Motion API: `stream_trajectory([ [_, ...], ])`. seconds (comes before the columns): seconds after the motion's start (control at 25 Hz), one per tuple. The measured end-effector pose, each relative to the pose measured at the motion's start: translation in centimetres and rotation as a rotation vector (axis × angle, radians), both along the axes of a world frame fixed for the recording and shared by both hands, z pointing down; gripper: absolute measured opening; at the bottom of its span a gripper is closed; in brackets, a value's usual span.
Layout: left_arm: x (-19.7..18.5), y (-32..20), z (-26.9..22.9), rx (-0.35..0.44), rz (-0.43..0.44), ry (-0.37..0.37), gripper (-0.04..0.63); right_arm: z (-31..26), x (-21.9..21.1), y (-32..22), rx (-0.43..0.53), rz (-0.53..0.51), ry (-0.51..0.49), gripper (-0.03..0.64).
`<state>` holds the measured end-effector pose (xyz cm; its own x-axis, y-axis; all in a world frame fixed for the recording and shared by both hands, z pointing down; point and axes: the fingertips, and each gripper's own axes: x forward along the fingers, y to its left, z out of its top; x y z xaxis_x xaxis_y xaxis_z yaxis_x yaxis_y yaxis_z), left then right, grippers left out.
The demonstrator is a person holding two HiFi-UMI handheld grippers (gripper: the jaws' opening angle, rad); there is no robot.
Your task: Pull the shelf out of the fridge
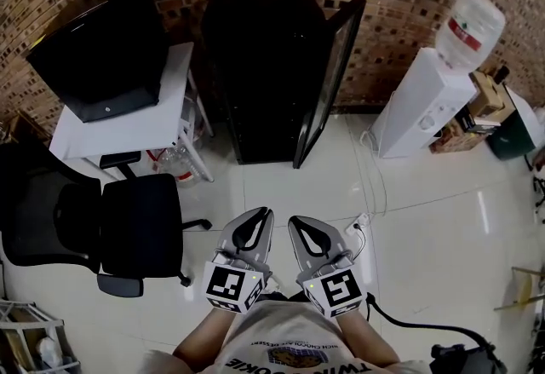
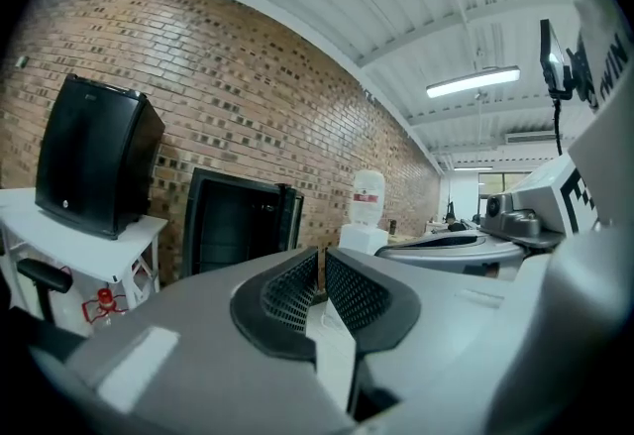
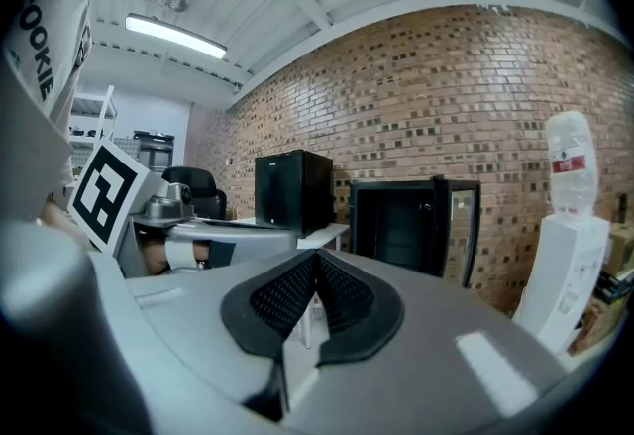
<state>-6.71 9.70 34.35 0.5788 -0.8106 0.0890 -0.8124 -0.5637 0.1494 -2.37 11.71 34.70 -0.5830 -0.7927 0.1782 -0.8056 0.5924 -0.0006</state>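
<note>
Approach step, nothing gripped yet. Left hand-held gripper [image 1: 261, 215] has its jaws together and empty. Right hand-held gripper [image 1: 295, 221] is the same, pads meeting with nothing between them. Both are held close in front of the person's body, side by side, pointing at the fridge [image 1: 264, 66].

The fridge stands against the brick wall, well apart from both hand-held grippers, with bare floor between. Its door [image 1: 328, 78] is swung open on the right side. The interior is too dark to make out; the shelf is probably in there, but I can't tell at what level.

To do it well: close the distance first and part the jaws before reaching in. Stay left of the open door, take the shelf's front edge squarely, and pull straight and level so it doesn't jam in its rails.
</note>
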Motion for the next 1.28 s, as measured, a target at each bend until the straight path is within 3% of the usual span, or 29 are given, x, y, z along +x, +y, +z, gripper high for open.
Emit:
stream_trajectory([
  [0.56, -1.7, -3.5, 1.2, -0.015, -0.023, -0.006, 0.015, -0.2, -2.6, -4.6, 0.021, -0.041, -0.014, 0.005],
  [1.28, 4.0, -21.1, 0.2, -0.004, -0.018, -0.090, 0.015, -1.0, 2.2, -22.4, 0.047, -0.052, -0.075, 0.005],
])
